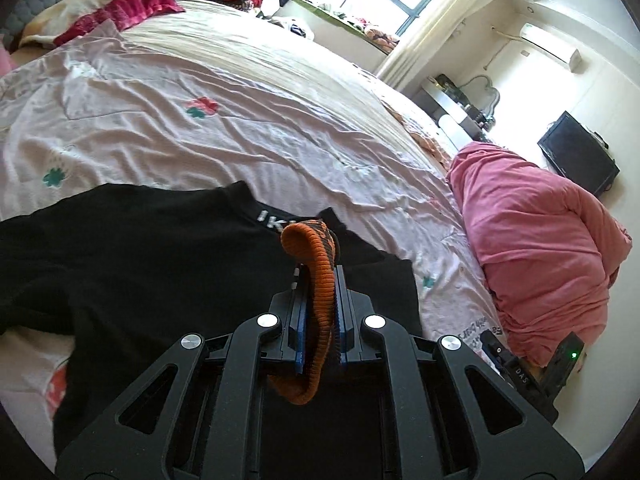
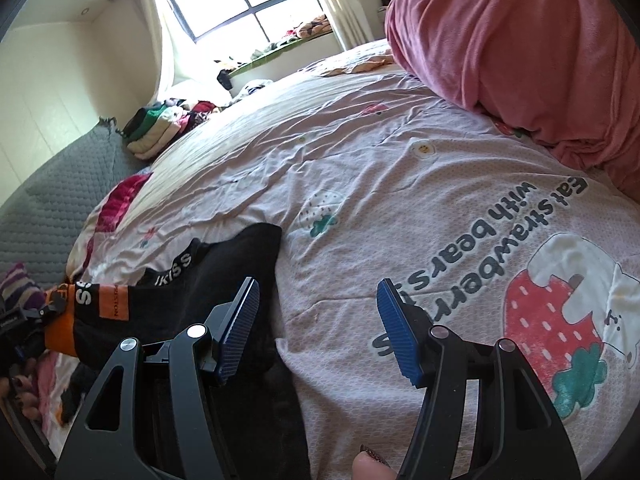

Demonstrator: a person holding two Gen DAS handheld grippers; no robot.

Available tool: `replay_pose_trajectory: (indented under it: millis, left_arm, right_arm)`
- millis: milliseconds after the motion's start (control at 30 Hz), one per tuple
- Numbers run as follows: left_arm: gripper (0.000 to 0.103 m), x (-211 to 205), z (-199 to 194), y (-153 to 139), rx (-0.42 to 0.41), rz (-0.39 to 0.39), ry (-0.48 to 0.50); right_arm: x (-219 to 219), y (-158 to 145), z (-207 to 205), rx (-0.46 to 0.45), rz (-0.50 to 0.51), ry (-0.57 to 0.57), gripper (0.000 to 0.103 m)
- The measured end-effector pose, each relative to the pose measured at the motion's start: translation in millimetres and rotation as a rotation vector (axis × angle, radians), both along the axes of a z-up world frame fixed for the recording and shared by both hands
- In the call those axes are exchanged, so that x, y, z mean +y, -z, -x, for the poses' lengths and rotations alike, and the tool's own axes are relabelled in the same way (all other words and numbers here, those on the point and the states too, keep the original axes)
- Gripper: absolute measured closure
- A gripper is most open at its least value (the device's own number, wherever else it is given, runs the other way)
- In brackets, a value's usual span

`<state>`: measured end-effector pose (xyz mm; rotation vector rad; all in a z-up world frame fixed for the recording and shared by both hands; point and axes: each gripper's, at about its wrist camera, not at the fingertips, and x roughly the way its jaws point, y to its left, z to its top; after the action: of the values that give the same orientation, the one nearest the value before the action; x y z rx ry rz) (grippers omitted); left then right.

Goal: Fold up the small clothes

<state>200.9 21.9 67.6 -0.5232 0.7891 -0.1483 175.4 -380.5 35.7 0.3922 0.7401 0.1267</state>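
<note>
A small black top [image 1: 140,264] with white collar lettering lies on the pink bedsheet [image 1: 240,128]. My left gripper [image 1: 318,276] is shut on its orange ribbed cuff [image 1: 316,272], held above the black body. In the right wrist view the black top [image 2: 224,276] lies left of centre, with the orange and black sleeve [image 2: 96,300] at far left, where the left gripper [image 2: 28,316] holds it. My right gripper [image 2: 318,320] is open and empty, low over the sheet at the top's right edge, its left pad [image 2: 240,324] over the black cloth.
A bundled pink quilt [image 1: 536,248] sits at the bed's right side and shows in the right wrist view [image 2: 520,48]. Stacked folded clothes [image 2: 160,128] lie at the far end near a grey headboard [image 2: 52,204]. A red cloth [image 1: 128,12] lies on a pillow.
</note>
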Motion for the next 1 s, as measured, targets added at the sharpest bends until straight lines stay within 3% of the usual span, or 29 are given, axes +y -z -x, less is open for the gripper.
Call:
replay_pose_trajectory:
  millis: [367,500,633,800,1000]
  left_arm:
    - [0.094,25.3,7.7,15.7,0.03,0.001,-0.036]
    - [0.092,30.0,14.3,13.9,0.014,-0.058,-0.055]
    - [0.08,28.9,17.9,14.5,0.008,-0.119,-0.045]
    - [0.069,19.8,11.9,38.1,0.085,-0.209,-0.002]
    - [0.062,14.6,6.6,79.4,0.199,-0.328,0.024]
  right_arm:
    - [31.5,3.6,-1.6,-0.012,0.077,-0.064,0.043]
    - [49.6,2.8,-0.1,-0.037,0.147,-0.088,0.043]
    - [71.5,2.1,-0.8,-0.059,0.188,-0.144,0.043]
    - [105.3,9.6,-4.8,-0.035,0.191,-0.252,0.043]
    - [137.6,25.8,-5.7,0.014,0.224,-0.335,0.043]
